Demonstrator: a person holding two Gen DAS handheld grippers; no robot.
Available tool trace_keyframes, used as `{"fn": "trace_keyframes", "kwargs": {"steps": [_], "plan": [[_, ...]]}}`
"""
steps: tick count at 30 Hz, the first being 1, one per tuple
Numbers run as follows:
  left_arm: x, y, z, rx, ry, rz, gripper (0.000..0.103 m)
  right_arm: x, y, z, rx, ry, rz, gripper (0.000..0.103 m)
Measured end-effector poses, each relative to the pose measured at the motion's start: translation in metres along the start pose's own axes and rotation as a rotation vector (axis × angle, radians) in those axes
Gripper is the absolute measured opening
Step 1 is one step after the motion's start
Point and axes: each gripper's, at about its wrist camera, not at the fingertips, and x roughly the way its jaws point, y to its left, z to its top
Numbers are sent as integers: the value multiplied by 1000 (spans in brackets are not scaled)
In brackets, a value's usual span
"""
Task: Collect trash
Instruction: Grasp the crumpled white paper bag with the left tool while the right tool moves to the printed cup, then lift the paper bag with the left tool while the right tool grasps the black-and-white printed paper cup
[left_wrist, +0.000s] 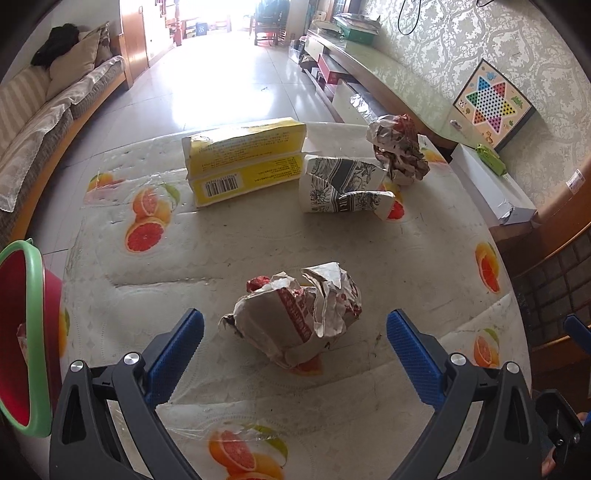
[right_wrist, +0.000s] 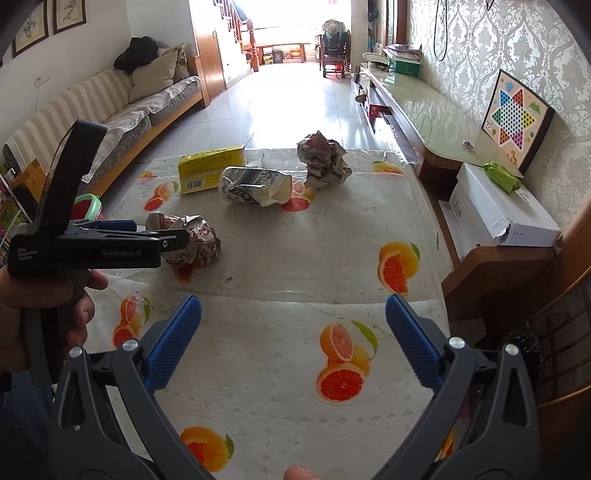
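- The left claw (left_wrist: 295, 334) stands spread wide, with clear gaps between each blue finger and the near crumpled paper wad (left_wrist: 295, 314).
- Bare counter (right_wrist: 295, 266) lies open between that wad and the far cluster.
- Yellow box (left_wrist: 245, 160), crushed paper cup (left_wrist: 343, 188) and far wad (left_wrist: 400, 147) crowd together at the back.
- Red bin (left_wrist: 22, 332) hugs the left edge.

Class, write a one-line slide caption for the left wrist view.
Open left claw faces crumpled paper on the fruit-print table; red bin waits left.
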Motion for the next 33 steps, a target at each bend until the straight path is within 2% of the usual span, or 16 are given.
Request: {"fn": "trace_keyframes", "kwargs": {"steps": [12, 13, 18, 20, 26, 33], "plan": [[41, 7, 5, -31, 59, 13, 95, 13, -15, -4, 30, 30, -8, 98], [40, 7, 5, -30, 57, 18, 93, 14, -15, -3, 29, 33, -9, 98], [33, 3, 6, 8, 45, 5, 57, 23, -12, -1, 19, 49, -9, 98], [29, 2, 6, 29, 42, 11, 48, 28, -9, -1, 9, 58, -9, 98], [14, 20, 3, 21, 30, 7, 38, 40, 8, 11, -35, 60, -7, 98], [-11, 54, -6, -32, -15, -3, 37, 54, 32, 30, -114, 53, -12, 98]]}}
